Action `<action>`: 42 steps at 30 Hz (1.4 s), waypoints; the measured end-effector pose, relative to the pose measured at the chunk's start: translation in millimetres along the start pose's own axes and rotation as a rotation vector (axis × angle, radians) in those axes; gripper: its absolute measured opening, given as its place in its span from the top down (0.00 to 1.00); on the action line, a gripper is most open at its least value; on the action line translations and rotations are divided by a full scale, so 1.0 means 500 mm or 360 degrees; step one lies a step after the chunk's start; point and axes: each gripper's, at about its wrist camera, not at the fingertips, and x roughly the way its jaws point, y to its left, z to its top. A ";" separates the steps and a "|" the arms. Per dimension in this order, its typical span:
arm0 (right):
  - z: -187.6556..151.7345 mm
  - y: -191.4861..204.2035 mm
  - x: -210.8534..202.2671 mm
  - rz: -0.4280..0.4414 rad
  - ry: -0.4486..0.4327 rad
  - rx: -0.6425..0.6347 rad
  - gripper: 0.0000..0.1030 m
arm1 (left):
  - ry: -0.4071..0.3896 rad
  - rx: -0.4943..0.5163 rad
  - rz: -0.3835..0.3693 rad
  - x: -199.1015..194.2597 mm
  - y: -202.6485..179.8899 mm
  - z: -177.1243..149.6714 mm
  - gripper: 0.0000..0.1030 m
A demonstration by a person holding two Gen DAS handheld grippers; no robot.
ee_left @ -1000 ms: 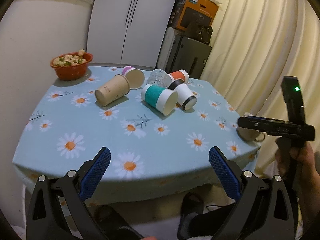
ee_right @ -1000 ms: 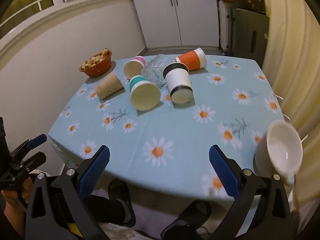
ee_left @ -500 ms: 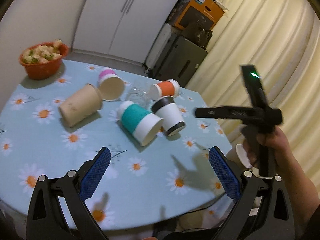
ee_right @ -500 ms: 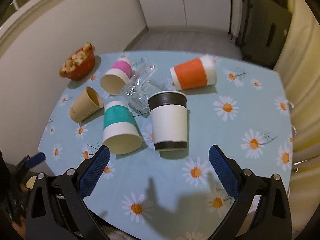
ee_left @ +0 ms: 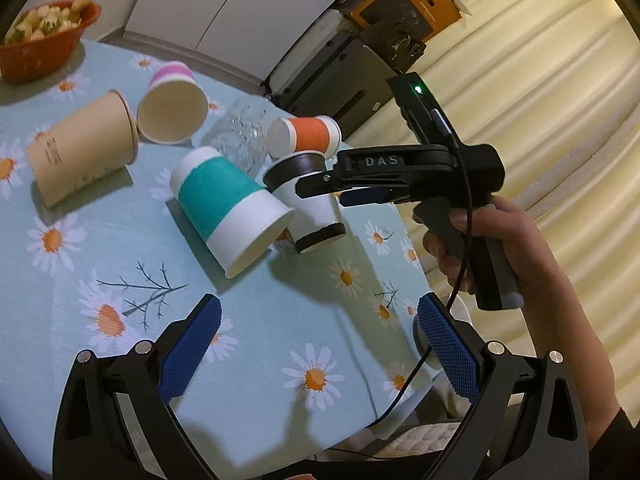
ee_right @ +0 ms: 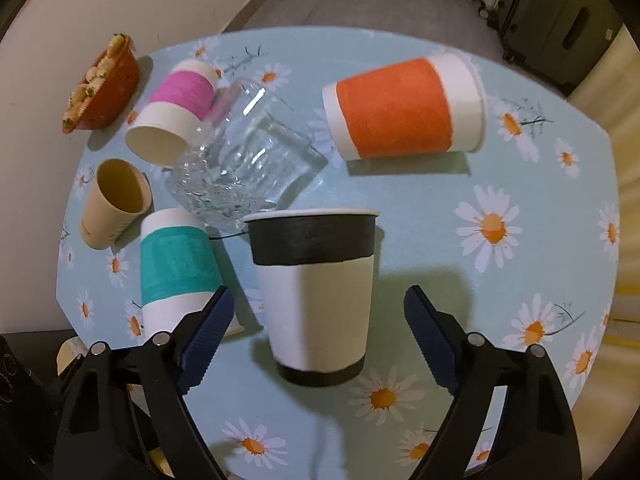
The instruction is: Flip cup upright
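Several paper cups lie on their sides on the daisy tablecloth. A white cup with black bands (ee_right: 316, 296) lies with its rim toward me; my right gripper (ee_right: 316, 332) is open, its blue pads either side of it, just above. In the left wrist view the same cup (ee_left: 308, 200) sits under the right gripper (ee_left: 332, 192). A teal-banded cup (ee_right: 176, 268) (ee_left: 228, 208) lies beside it. My left gripper (ee_left: 320, 348) is open and empty over the table's near part.
An orange-banded cup (ee_right: 404, 110), a pink-banded cup (ee_right: 176, 112), a tan cup (ee_right: 114, 204) and a clear glass (ee_right: 244, 168) also lie tipped over. A red bowl of food (ee_right: 102, 88) stands at the far left. A white mug (ee_left: 424, 332) sits near the table's right edge.
Both grippers have moved forward over the table. The right gripper has come down close over the black-banded cup. The cups have not moved.
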 end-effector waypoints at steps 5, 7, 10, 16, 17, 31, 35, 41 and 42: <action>0.010 -0.002 0.019 -0.0013 0.0055 -0.0016 0.33 | 0.0013 -0.0016 -0.0002 0.010 0.011 -0.002 0.07; 0.010 -0.003 0.026 -0.0020 0.0067 -0.0007 0.33 | 0.0020 -0.0012 0.0003 0.011 0.013 -0.003 0.07; 0.005 -0.007 0.031 -0.0010 0.0069 0.0011 0.36 | 0.0019 -0.0008 0.0000 0.004 0.017 -0.004 0.07; -0.018 -0.020 0.005 0.0028 0.0031 0.0069 0.39 | -0.0003 -0.0015 0.0009 -0.020 0.016 -0.007 0.07; -0.028 -0.022 -0.007 0.0042 0.0019 0.0086 0.39 | -0.0008 -0.0021 0.0007 -0.026 0.018 -0.007 0.07; -0.243 0.052 -0.088 0.0311 -0.0027 0.0323 0.39 | -0.0052 -0.0050 0.0033 -0.139 0.022 -0.052 0.07; -0.280 0.087 -0.073 0.0365 -0.0038 0.0368 0.39 | -0.0067 -0.0063 0.0060 -0.175 0.026 -0.078 0.07; -0.312 0.111 -0.038 0.0438 -0.0062 0.0454 0.39 | -0.0047 -0.0066 0.0113 -0.219 0.034 -0.116 0.07; -0.317 0.116 -0.028 0.0442 -0.0057 0.0460 0.39 | -0.0042 -0.0067 0.0121 -0.224 0.037 -0.121 0.07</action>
